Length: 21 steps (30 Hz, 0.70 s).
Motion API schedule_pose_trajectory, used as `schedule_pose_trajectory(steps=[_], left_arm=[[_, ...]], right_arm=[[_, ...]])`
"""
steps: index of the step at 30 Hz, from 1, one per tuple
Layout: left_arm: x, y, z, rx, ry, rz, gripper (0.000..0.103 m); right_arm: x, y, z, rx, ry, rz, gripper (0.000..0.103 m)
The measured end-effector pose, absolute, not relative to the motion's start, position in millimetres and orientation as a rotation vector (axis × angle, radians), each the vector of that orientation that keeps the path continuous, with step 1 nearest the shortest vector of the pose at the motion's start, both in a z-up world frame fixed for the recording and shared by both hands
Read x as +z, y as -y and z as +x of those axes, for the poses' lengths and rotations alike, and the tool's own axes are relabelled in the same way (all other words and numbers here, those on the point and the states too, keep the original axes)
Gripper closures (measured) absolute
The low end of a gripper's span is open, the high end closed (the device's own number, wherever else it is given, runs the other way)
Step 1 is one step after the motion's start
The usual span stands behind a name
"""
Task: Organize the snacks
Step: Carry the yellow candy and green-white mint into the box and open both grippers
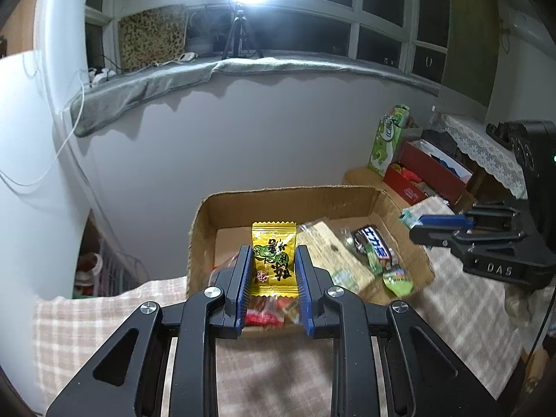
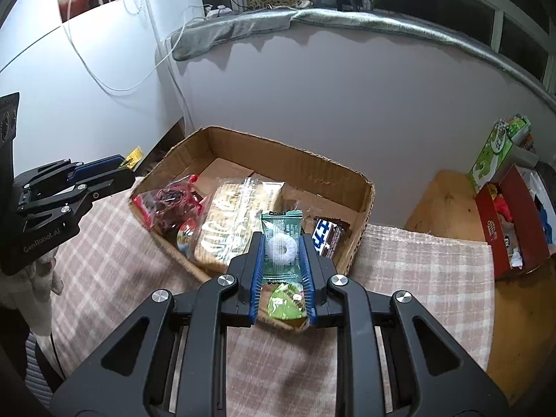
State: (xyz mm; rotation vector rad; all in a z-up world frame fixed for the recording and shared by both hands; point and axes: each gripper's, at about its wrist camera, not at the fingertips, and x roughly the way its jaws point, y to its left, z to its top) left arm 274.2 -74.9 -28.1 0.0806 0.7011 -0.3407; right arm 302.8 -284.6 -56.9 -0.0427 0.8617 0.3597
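Left fingers (image 1: pixel 273 260) pinch yellow packet (image 1: pixel 274 255); right fingers (image 2: pixel 282 255) pinch green mint (image 2: pixel 282 246).

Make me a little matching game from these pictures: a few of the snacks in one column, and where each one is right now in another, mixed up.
Things:
1. yellow packet
2. green mint packet
3. dark chocolate bar
4. red open box

Places:
A. lying in the cardboard box
B. gripped by the left gripper
C. on the wooden surface, off to the right of the checked cloth
D. gripped by the right gripper

Pairs: 1-B, 2-D, 3-A, 4-C
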Motion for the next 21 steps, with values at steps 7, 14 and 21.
schedule_pose_trajectory(steps=[7, 14, 21], left_arm=[[-50, 83, 299, -0.340, -0.772, 0.063, 0.080], [-62, 82, 308, -0.322, -0.801, 0.062, 0.080], [-64, 85, 310, -0.321, -0.808, 0.073, 0.078]], right_arm=[[-79, 278, 325, 0.350, -0.912, -0.049, 0.082], [-90, 273, 333, 0.336, -0.926, -0.069, 0.082], [-91, 269, 332, 0.335, -0.920, -0.091, 0.079]])
